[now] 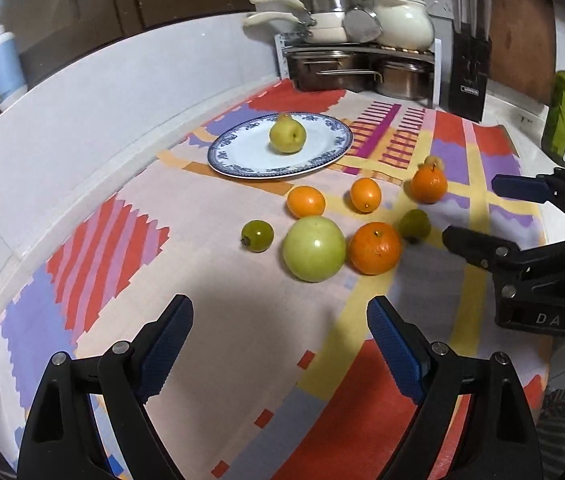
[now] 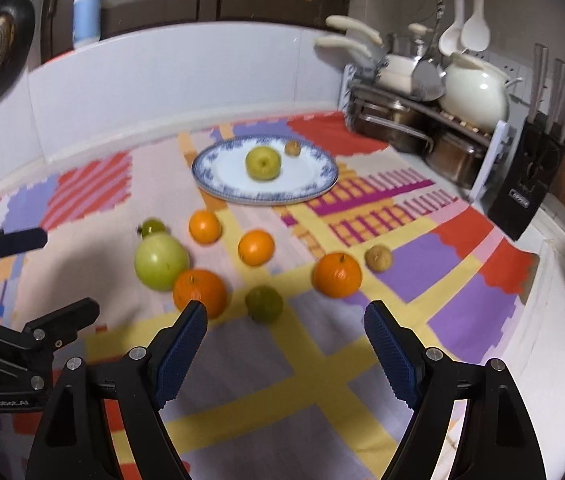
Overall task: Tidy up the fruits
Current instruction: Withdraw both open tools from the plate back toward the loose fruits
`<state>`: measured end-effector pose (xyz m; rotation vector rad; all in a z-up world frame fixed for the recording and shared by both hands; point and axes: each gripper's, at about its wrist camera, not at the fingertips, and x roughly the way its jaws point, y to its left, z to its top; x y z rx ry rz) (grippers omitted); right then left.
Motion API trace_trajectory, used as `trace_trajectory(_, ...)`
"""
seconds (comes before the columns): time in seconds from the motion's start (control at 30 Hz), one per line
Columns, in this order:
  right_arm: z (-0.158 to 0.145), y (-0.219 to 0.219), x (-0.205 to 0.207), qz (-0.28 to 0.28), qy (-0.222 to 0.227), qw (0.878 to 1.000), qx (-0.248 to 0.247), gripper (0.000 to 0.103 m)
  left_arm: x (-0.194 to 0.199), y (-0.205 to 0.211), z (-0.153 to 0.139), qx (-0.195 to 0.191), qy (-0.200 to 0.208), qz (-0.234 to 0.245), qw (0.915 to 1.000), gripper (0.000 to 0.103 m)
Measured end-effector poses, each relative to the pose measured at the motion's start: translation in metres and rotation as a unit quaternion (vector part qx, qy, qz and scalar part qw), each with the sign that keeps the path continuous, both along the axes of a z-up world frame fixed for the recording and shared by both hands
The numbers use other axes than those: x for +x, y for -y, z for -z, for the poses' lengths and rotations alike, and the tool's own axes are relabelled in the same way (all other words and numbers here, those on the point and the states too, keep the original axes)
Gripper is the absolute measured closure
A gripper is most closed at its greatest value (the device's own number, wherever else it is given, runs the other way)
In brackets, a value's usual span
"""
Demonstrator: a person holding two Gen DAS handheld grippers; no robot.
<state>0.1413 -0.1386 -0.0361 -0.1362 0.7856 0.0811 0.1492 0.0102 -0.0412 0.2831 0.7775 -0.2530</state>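
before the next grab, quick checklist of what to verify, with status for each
1. Left gripper open and empty: ok.
2. Right gripper open and empty: ok.
3. Blue-rimmed plate has free room: ok; only a yellow-green pear and a small brown fruit lie on it.
4. Small green citrus, nearest ahead of the right gripper, stands apart from its neighbours: ok.
5. Large orange free to lift alone: not ok; it seems to touch the big green apple.
6. Whether the two grippers would clash over the fruit cluster: cannot tell.
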Motion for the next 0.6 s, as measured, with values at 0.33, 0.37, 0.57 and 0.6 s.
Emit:
trace_trajectory(0.33, 0.019, -0.008, 0.02, -0.026, -0.047, 0.998, -0.019, 0.031, 0.025, 0.001, 0.01, -0.028, -0.028, 0.037, 0.9986, 0.027)
trace_trajectory(0.37, 0.02, -0.008, 0.022, -0.027, -0.051, 0.998, -0.018, 0.035, 0.027, 0.002, 0.01, -0.027, -0.027, 0.04, 0.9985, 0.027)
trace_trajectory(0.57, 0.029, -0.007, 0.033, -0.033, -0.071, 0.997, -0.003, 0.044, 0.043, 0.006, 0.018, -0.029, -0.037, 0.049, 0.9977, 0.032)
trace_trajectory(0.6, 0.029, -0.007, 0.034, -0.033, -0.071, 0.997, -0.001, 0.044, 0.046, 0.006, 0.02, -0.032, -0.04, 0.049, 0.9975, 0.032)
